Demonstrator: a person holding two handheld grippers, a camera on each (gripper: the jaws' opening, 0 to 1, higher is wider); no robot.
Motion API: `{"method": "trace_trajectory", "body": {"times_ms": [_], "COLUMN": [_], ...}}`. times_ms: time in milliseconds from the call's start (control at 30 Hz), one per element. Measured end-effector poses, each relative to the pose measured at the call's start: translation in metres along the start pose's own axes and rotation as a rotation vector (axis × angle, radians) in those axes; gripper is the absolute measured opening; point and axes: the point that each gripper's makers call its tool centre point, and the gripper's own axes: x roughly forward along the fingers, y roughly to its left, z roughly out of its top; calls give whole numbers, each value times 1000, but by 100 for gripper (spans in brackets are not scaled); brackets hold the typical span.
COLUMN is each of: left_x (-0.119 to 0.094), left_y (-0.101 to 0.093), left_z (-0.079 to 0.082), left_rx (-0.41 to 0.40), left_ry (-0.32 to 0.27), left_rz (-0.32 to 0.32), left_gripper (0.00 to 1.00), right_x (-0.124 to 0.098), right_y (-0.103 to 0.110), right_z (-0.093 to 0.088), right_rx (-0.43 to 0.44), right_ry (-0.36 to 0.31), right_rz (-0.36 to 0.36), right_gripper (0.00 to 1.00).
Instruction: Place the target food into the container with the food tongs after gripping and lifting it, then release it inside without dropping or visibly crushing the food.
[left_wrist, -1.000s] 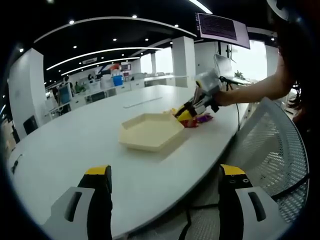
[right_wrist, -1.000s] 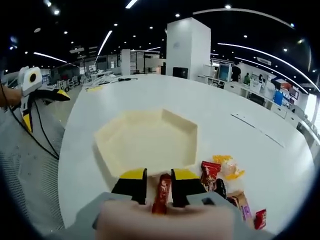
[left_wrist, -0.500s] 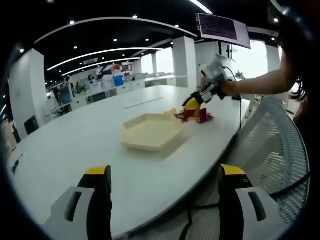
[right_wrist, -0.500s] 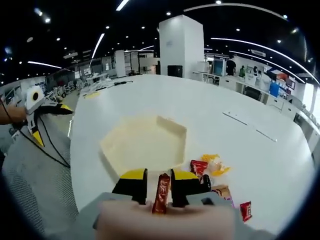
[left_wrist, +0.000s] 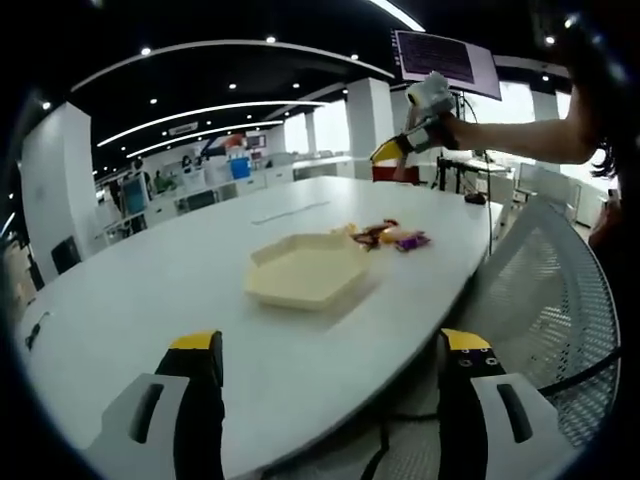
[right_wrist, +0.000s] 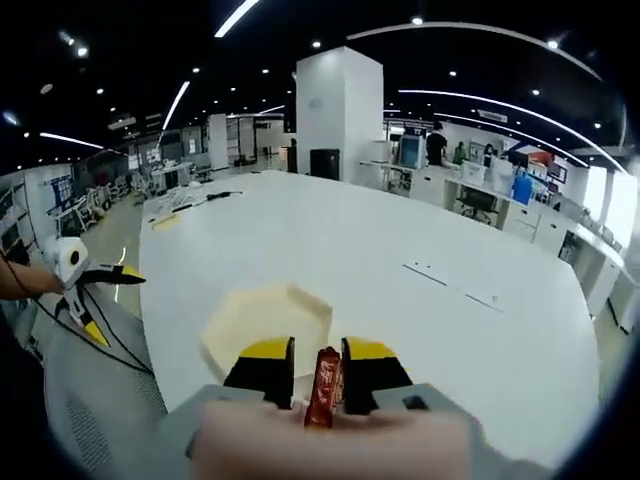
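In the right gripper view, the right gripper (right_wrist: 317, 372) is seen with its yellow-tipped black jaws clamped on a slim red-wrapped snack bar (right_wrist: 322, 385), which stands upright between them. The bar is held high above the large white oval table (right_wrist: 400, 260). Just beyond the jaw tips, at 12 o'clock from them, the pale yellow hexagonal tray (right_wrist: 268, 318) is seen lying on the table. At 9 o'clock in this view, the left gripper (right_wrist: 98, 290) is seen off the table edge, over a grey mesh chair back (right_wrist: 90, 400).

In the left gripper view, the left gripper's (left_wrist: 325, 365) jaws are spread well apart, with nothing between them, near the table's front edge. The tray (left_wrist: 305, 270) lies toward the table's middle, at 12 o'clock from the jaws. A small heap of wrapped snacks in yellow, red and purple (left_wrist: 385, 235) rests on the table just beside the tray, at its 2 o'clock. The right gripper (left_wrist: 395, 152) is seen raised well above that heap, and the red bar is glimpsed at its tips.
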Motion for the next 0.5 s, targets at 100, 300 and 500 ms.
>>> {"method": "trace_trajectory", "body": {"times_ms": [100,300,500], "left_x": [0,0,0], "left_y": [-1,0,0], "left_z": [-1,-1,-2], "left_rx": [-4,-4,-5], "left_ry": [2,3,7], "left_rz": [-6,-1,3], "left_gripper": [88,88,87], "right_x": [-8,-16,-6], "right_y": [-4,-7,-1], "right_z": [4,18,33], "right_rx": [21,35,33], "right_ry": [8,3,-9], "right_rz": [-11,-23,-6], "right_gripper": [18,18,18]}}
